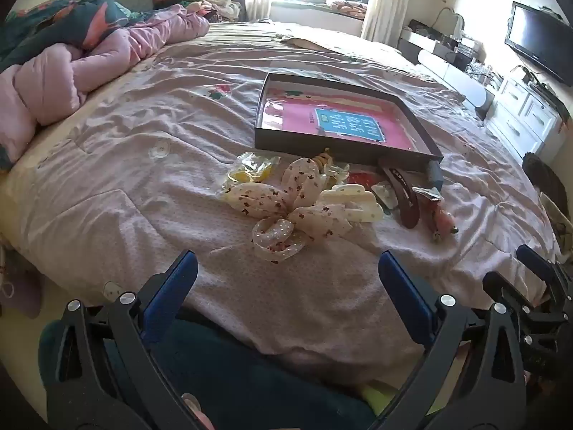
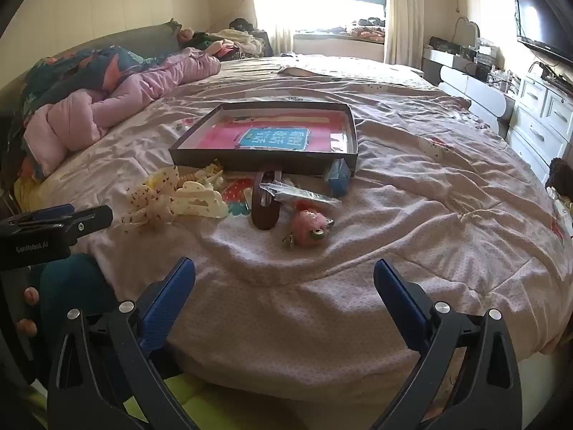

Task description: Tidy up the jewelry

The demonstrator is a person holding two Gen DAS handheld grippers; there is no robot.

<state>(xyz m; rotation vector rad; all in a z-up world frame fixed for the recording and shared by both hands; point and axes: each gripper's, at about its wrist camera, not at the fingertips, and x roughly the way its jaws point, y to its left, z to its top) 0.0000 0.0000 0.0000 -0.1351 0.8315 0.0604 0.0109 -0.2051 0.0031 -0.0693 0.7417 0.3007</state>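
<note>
A shallow dark box (image 1: 343, 152) (image 2: 265, 163) with a pink printed bottom lies on the bed. In front of it is a pile of hair accessories: a spotted cream bow (image 1: 286, 208) (image 2: 150, 200), a cream claw clip (image 1: 352, 202) (image 2: 198, 197), a dark brown clip (image 1: 404, 197) (image 2: 265, 204), a pink fluffy clip (image 1: 444, 220) (image 2: 309, 224) and a small blue box (image 2: 338, 177). My left gripper (image 1: 286, 276) is open and empty, short of the bow. My right gripper (image 2: 284, 283) is open and empty, short of the pink clip.
The bed is covered by a wrinkled pink quilt (image 2: 412, 186). A bunched pink and dark duvet (image 1: 71, 57) lies at the far left. White drawers (image 2: 537, 122) and a television (image 1: 540, 46) stand to the right. The bed's front edge is just below both grippers.
</note>
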